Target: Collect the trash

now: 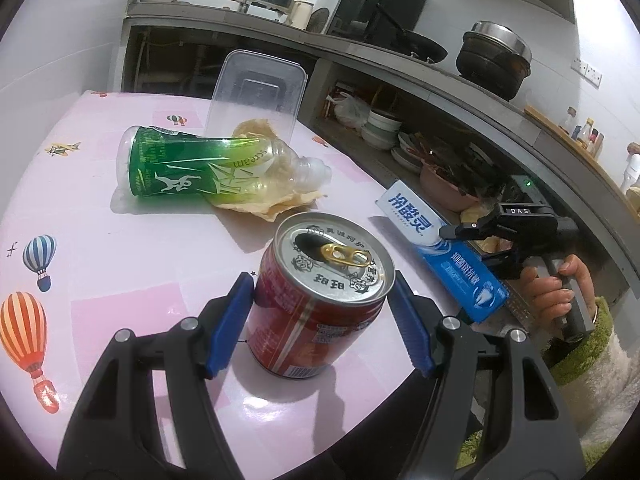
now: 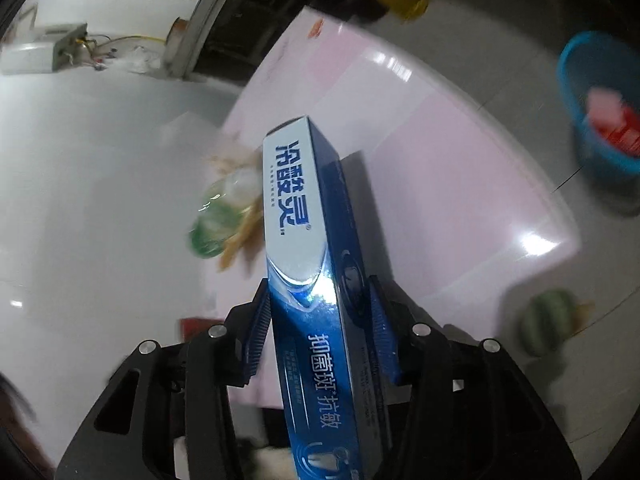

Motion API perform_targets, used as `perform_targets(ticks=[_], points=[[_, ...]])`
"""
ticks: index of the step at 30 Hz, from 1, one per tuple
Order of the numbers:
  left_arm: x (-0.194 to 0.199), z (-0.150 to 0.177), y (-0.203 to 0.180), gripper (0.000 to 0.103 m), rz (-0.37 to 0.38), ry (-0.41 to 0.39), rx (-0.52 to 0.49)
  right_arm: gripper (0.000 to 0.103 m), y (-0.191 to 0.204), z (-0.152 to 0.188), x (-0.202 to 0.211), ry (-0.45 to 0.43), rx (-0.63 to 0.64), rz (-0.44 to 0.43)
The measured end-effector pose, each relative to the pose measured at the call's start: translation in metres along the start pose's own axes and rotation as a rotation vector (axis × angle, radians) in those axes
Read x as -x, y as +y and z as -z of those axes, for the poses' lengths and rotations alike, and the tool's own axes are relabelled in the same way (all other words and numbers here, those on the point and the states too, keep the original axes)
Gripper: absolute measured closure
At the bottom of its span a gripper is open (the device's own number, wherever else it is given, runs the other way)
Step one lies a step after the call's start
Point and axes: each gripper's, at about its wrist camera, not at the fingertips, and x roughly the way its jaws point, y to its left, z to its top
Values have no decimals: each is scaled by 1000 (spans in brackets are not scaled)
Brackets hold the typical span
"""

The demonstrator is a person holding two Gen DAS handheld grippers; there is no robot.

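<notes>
1. A red can (image 1: 316, 300) is seen upright on the pink table (image 1: 120, 248), between the blue pads (image 1: 230, 320) of the left gripper (image 1: 320, 328).
2. The left pad is set against the can's side; a narrow gap is seen at the right pad, so a firm grip cannot be told.
3. A blue toothpaste box (image 2: 320, 300) is clamped between the pads of the right gripper (image 2: 320, 340), tilted, with its white end pointing away from the camera.
4. In the left view the same box (image 1: 440, 256) is seen past the table's right edge, held by the right gripper (image 1: 492, 248), whose handle is grasped by a hand (image 1: 560, 292) in a green cuff.
5. A green bottle (image 1: 208, 168) is laid on its side on a crumpled brown paper (image 1: 276, 204), behind the can.
6. A clear tub (image 1: 256, 88) is stood on edge behind the bottle.
7. A blue basket (image 2: 600, 108) holding something red is seen, blurred, at the right of the right view.
</notes>
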Motion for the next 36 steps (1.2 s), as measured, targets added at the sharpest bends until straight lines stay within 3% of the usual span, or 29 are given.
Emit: perform_targets(ticks=[4,6,7,8,10,19,24,26,30,36], points=[[-1,-1,-1,38,-1,2,-7,50,9,1,-7,9,64,107],[-1,-1,-2,38,0,3,-10,44,22,1,-2,-45,145,236],[-2,-1,-2,38,0,3,-10,34,29,2,1,-81,192,318],[-2,-1,-2,38,1,3,-11,29,38,4,5,-130,260,440],[-2,-1,-2,38,1,2,-10,27,46,8,5,-170,329,539],[-2,-2,-3,38,2,3,-8,27,36,7,12,-199,341,556],[-2,-2,-2,38,1,2,-9,40,61,20,7,-216,495,599],[-2,-2,-2,38,2,3,-8,54,68,25,1,-224,570,670],[-2,-3,-2,38,3,4,-6,66,81,41,-18,-261,763,865],[-2,-3,-2,38,3,3,-5,67,94,76,-51,-322,1103,1137]])
